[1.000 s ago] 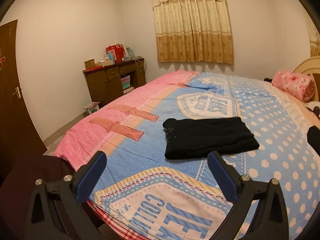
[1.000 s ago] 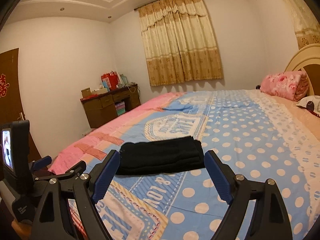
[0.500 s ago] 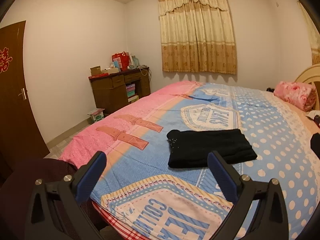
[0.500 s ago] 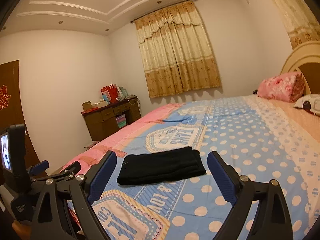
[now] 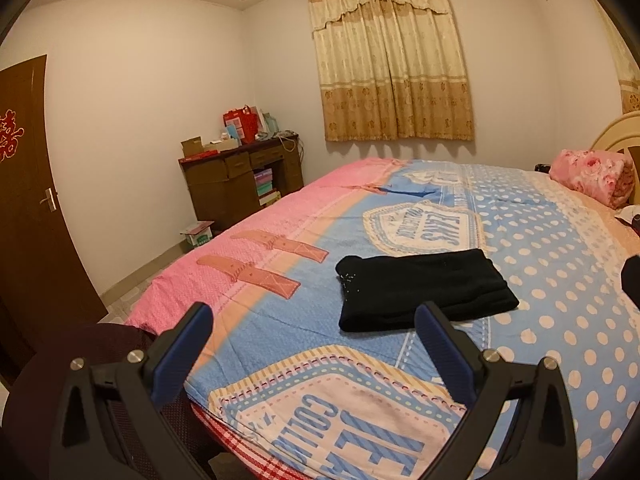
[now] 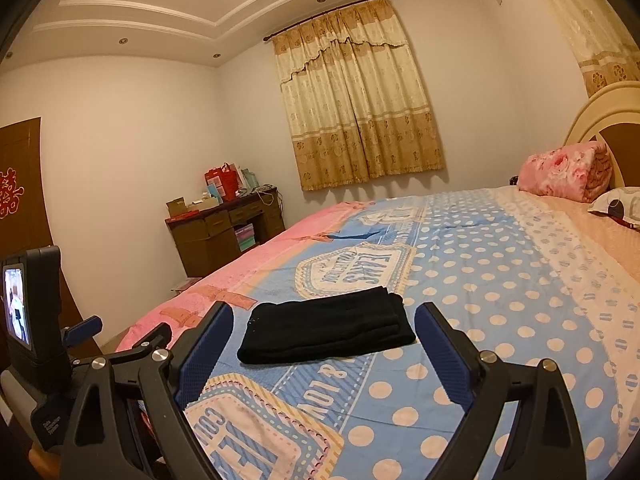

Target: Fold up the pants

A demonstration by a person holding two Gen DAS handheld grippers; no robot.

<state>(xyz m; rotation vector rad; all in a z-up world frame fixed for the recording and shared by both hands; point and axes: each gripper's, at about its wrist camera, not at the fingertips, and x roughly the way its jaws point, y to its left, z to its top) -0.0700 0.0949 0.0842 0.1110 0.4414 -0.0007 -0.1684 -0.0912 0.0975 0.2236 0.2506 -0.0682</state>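
Note:
Black pants [image 5: 424, 288] lie folded into a flat rectangle on the bed [image 5: 560, 280], on the blue part of the patterned cover. My left gripper [image 5: 316, 320] is open, held back near the bed's near edge, its blue pads empty and well short of the pants. In the right wrist view the same folded pants [image 6: 328, 326] rest beyond my right gripper [image 6: 322, 320], which is open with nothing between its fingers. The left gripper's body and small screen [image 6: 28, 308] show at that view's left edge.
A pink floral quilt roll [image 5: 592, 176] and a pillow [image 6: 620, 206] sit at the headboard end. A brown desk [image 5: 240, 180] with boxes and bags stands by the far wall, under a curtained window. A brown door [image 5: 28, 208] is at left. A dark red seat [image 5: 60, 360] is below the left gripper.
Both views have tilted upward, showing more ceiling and wall; the pants sit a little lower in each frame. The pants themselves lie unmoved, and both grippers stay open.

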